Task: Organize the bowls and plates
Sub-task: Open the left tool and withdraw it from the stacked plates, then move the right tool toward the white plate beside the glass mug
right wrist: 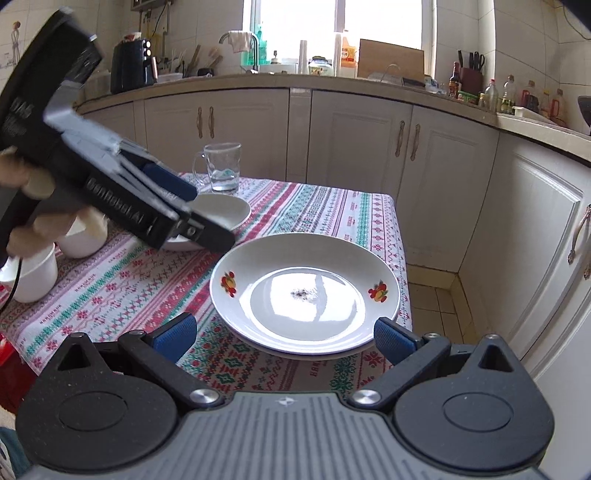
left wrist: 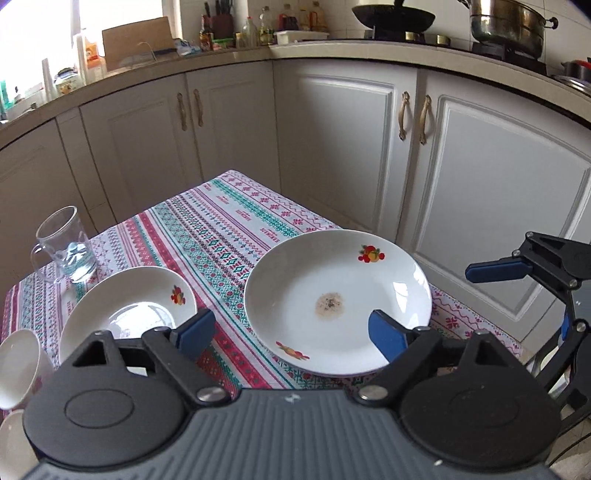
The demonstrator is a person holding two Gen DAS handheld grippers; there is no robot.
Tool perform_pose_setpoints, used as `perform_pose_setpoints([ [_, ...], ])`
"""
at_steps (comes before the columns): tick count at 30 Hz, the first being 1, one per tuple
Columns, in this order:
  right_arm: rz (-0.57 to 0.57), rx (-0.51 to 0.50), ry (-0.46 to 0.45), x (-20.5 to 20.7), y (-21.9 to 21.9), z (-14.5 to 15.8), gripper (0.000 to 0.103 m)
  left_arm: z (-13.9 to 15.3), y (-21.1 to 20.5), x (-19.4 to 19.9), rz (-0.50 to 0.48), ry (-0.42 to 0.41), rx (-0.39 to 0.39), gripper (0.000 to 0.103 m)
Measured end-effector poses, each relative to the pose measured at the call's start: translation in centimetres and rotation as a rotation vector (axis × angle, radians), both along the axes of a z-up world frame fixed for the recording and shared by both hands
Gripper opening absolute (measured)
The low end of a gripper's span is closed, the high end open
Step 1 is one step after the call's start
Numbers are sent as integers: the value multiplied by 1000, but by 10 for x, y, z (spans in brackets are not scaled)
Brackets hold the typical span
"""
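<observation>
A large white plate (left wrist: 336, 295) with fruit prints and a small dirty spot lies on the patterned tablecloth (left wrist: 221, 229); it also shows in the right wrist view (right wrist: 306, 291). A smaller white fruit-print plate (left wrist: 125, 302) lies to its left, also in the right wrist view (right wrist: 221, 212). White bowls (left wrist: 18, 362) stand at the table's left edge, seen again in the right wrist view (right wrist: 33, 273). My left gripper (left wrist: 291, 332) is open and empty, above the table between the two plates. My right gripper (right wrist: 284, 336) is open and empty at the large plate's near rim.
A glass mug (left wrist: 68, 245) with a little water stands at the table's back left. White kitchen cabinets (left wrist: 351, 147) run close behind and right of the table. The counter above holds bottles, a wok (left wrist: 393, 16) and a steel pot (left wrist: 508, 26).
</observation>
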State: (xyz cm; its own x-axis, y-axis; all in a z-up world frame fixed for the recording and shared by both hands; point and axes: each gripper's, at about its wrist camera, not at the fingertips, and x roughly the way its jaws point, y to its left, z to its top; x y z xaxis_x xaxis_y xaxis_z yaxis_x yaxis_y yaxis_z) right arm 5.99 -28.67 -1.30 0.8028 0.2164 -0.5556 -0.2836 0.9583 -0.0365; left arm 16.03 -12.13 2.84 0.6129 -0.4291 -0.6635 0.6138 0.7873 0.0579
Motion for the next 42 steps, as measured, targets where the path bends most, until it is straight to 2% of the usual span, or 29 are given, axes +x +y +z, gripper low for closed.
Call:
perform_pose_setpoints([
  [3,4,7,-7,-9,3,0,103,-7,7,-21,77,-49,-20,90],
  [7,4,-5,-6,-17,5,-3,103,-24,18,-37,182,-63,-31,90],
  [12,12,6,10,-23,4,-7,103,-51,38,-35,356,-71,-12,90],
  [17,16,-18,29,-21,7,-7,103,-63,52,-28,447,-90,20,90],
  [29,90,-65,80,8,21,5,103,-83,68,11,542,-67,11,90],
  [36,171,-109,105,41,32,13,103,-91,71,33,585,-35,-20,90],
  [42,245,-105,119,73,41,20,103,-97,73,48,616,-19,-22,90],
])
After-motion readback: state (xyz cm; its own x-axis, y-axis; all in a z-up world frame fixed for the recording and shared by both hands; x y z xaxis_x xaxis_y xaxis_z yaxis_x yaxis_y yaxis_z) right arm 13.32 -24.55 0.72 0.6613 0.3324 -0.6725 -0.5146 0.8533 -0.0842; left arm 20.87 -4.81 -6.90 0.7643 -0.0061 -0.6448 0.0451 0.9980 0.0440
